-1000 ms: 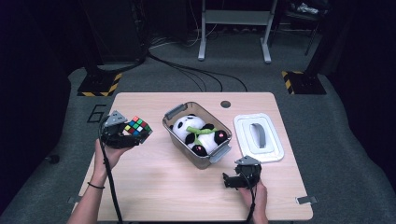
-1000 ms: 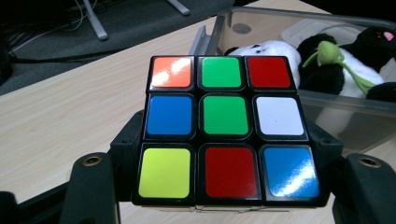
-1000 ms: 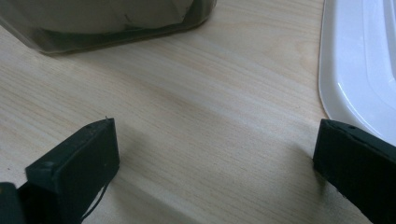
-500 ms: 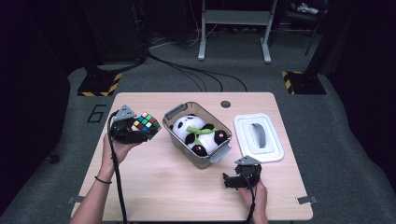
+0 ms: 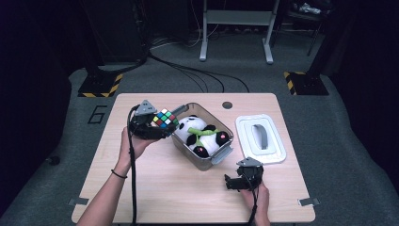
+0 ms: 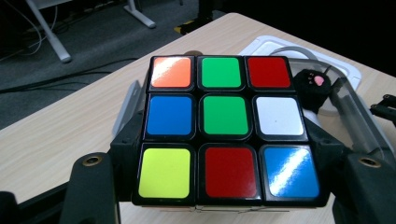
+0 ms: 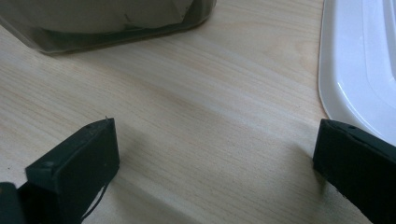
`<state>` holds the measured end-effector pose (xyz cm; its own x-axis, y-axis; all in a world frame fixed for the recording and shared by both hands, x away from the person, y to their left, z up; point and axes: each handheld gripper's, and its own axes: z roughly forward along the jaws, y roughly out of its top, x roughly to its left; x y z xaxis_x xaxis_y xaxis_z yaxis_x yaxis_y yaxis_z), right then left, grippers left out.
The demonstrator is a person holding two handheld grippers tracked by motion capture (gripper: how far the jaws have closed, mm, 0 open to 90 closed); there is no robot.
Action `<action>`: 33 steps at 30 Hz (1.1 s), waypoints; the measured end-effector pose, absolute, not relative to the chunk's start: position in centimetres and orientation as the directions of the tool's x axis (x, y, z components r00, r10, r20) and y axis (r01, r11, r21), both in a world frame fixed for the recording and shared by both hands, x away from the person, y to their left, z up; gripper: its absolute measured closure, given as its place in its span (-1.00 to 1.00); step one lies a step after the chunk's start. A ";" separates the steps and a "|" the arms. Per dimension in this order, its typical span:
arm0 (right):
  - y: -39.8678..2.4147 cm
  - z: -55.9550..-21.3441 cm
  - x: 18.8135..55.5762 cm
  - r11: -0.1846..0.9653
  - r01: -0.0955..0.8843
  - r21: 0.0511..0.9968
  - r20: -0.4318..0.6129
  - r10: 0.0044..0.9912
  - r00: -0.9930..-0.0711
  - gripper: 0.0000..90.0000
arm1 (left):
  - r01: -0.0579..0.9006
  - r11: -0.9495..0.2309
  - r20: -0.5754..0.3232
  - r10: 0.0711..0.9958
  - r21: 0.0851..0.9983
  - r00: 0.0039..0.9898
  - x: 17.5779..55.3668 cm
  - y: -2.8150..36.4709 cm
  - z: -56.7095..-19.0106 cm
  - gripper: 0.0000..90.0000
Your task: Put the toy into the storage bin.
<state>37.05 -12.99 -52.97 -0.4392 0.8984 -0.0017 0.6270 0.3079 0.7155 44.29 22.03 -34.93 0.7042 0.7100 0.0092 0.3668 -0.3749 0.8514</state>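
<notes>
Orange, green, red and blue stickers face the left gripper's camera: the puzzle cube (image 6: 229, 128) sits clamped between that gripper's fingers (image 6: 93, 186), which stand about half closed against its two sides. From the high view the left gripper (image 5: 151, 125) holds the cube (image 5: 164, 117) in the air just beside the near-left rim of the clear bin (image 5: 225, 154), where a plush panda (image 5: 203, 135) already lies. The white lid (image 5: 261, 139) rests on the bench (image 5: 155, 188) to the bin's right. The right gripper (image 5: 241, 180) rests low on the bench in front of the bin, fingers (image 7: 77, 158) spread wide with nothing between them.

The step in hand looks like carrying the cube to the bin. Next it needs to clear the rim, hang over a free spot beside the panda (there is little room), then be let go.
</notes>
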 end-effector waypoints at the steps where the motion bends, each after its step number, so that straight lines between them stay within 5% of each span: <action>1: -13.0 -53.0 37.0 0.306 0.628 0.715 0.001 0.899 -0.439 -1.00 | 0.369 -0.378 0.007 0.707 0.849 0.707 44.4 21.8 -35.0 -0.24; 33: -12.9 -53.0 37.0 0.301 0.630 0.716 0.006 0.900 -0.436 -1.00 | 0.461 -0.393 -0.123 0.640 0.796 0.759 46.2 11.6 -38.2 -0.25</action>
